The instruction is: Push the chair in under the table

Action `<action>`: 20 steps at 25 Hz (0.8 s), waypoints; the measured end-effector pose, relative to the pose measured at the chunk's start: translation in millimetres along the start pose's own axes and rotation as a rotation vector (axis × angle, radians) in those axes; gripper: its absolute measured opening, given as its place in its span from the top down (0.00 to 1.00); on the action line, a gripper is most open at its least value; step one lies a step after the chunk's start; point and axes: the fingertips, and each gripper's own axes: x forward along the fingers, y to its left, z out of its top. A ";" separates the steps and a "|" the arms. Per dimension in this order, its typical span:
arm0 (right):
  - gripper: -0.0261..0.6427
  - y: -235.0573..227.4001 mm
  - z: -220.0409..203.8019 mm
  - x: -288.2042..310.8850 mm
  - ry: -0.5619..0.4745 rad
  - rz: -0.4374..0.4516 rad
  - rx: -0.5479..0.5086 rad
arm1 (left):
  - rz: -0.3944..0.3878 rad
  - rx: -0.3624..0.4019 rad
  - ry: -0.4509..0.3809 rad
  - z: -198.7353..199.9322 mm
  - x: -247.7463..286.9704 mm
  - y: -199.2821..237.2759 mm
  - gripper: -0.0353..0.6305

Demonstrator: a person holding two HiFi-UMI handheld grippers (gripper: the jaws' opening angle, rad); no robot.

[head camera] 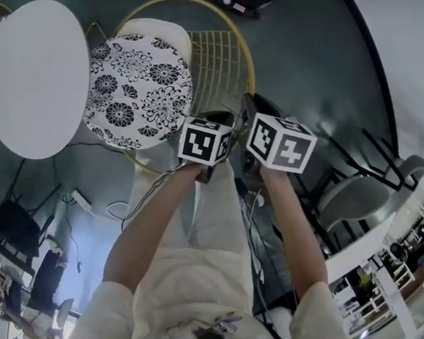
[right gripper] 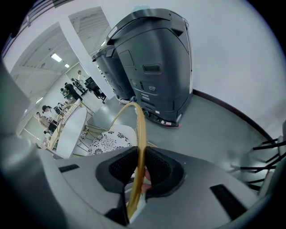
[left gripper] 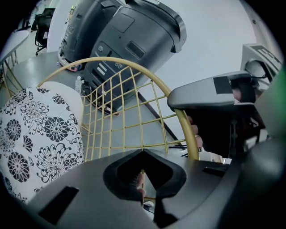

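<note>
A gold wire chair (head camera: pixel 218 51) with a round hoop back and a black-and-white floral seat cushion (head camera: pixel 139 86) stands on the dark grey floor (head camera: pixel 313 56). It is just beside a round white table (head camera: pixel 33 78). In the head view the front of the cushion meets the table's right edge, while most of the seat and the whole back lie outside the tabletop.

Both tools are at the back of the chair, side by side, on the side away from the table. The left tool (left gripper: pixel 143 167) is closed narrow, its dark pads pinched on one thin upright gold wire (left gripper: pixel 140 120) of the back's grid. The right tool (right gripper: pixel 142 167) is clamped on the thicker gold hoop rim (right gripper: pixel 140 129), which runs up between its pads. A large grey machine (right gripper: pixel 156 62) stands on the floor beyond the chair, against a pale wall
</note>
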 end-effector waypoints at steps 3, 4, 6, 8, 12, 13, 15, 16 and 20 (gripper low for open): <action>0.88 2.8 3.9 -0.2 -0.006 -0.008 -0.014 | 0.009 -0.003 -0.006 0.2 -1.4 3.4 0.93; 0.88 3.7 3.7 0.6 -0.006 -0.006 -0.017 | 0.012 -0.005 -0.009 -0.2 -1.8 4.8 0.93; 0.88 4.6 3.7 2.7 -0.004 -0.001 -0.021 | 0.016 -0.008 -0.013 0.0 -1.1 7.5 0.93; 0.88 4.7 4.3 5.4 -0.002 0.007 -0.023 | 0.018 -0.009 -0.016 1.3 0.3 9.3 0.93; 0.88 6.1 3.1 10.7 0.005 0.028 -0.026 | 0.033 -0.014 -0.022 2.0 0.9 13.2 0.93; 0.88 6.4 3.2 11.9 0.006 0.028 -0.028 | 0.035 -0.016 -0.023 1.9 1.1 14.4 0.93; 0.88 6.0 1.1 14.3 0.011 0.024 -0.029 | 0.033 -0.015 -0.022 1.4 1.7 15.2 0.93; 0.88 5.8 0.7 14.6 0.010 0.021 -0.029 | 0.032 -0.011 -0.022 1.5 1.9 15.3 0.93; 0.87 9.4 1.7 20.0 0.014 0.010 -0.030 | 0.029 -0.019 -0.027 1.8 1.6 22.3 0.93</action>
